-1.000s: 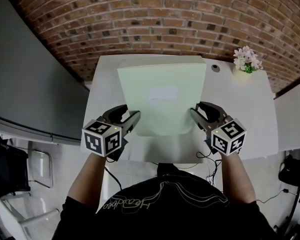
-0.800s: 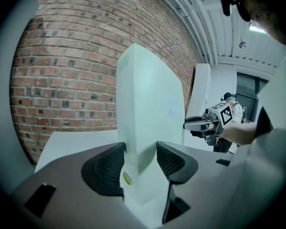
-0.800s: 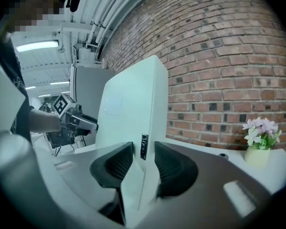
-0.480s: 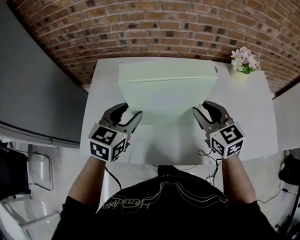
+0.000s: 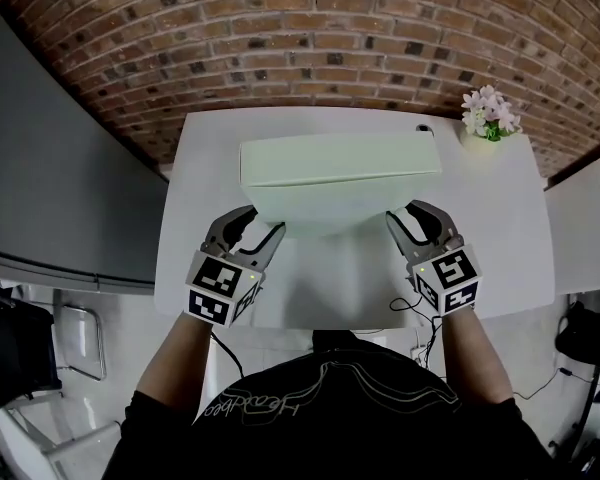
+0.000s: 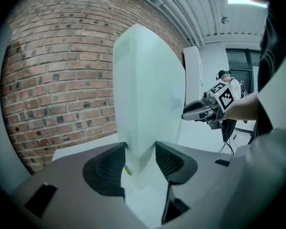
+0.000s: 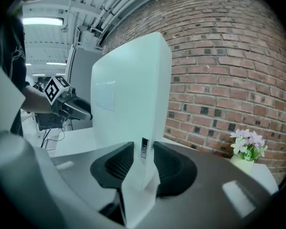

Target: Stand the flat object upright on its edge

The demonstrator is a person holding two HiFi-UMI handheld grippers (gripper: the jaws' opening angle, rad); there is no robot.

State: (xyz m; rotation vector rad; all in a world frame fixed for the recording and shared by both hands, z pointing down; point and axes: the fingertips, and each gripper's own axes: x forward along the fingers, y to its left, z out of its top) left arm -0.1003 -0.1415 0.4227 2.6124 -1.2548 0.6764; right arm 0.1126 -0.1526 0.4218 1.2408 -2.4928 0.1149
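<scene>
A pale green flat slab [image 5: 340, 173] stands nearly upright on its long lower edge on the white table [image 5: 500, 228], its thin top edge facing me. My left gripper [image 5: 265, 230] is shut on the slab's left end near the bottom; in the left gripper view the slab [image 6: 148, 94] rises between the ribbed pads [image 6: 105, 168] of the left gripper [image 6: 140, 159]. My right gripper [image 5: 400, 223] is shut on the right end, its jaws having just closed a little further on it. In the right gripper view the slab [image 7: 128, 99] sits between the jaws of the right gripper [image 7: 143, 162].
A small pot of pink and white flowers [image 5: 490, 116] stands at the table's far right corner, beside a small dark round fitting [image 5: 421, 128]. A brick wall [image 5: 310, 38] runs behind the table and a grey panel [image 5: 60, 168] to the left. Cables [image 5: 410, 308] hang at the near edge.
The slab has tipped up from a leaning slope to nearly upright, so that mostly its thin top edge now shows. Both grippers rolled with it and kept hold of its ends.
</scene>
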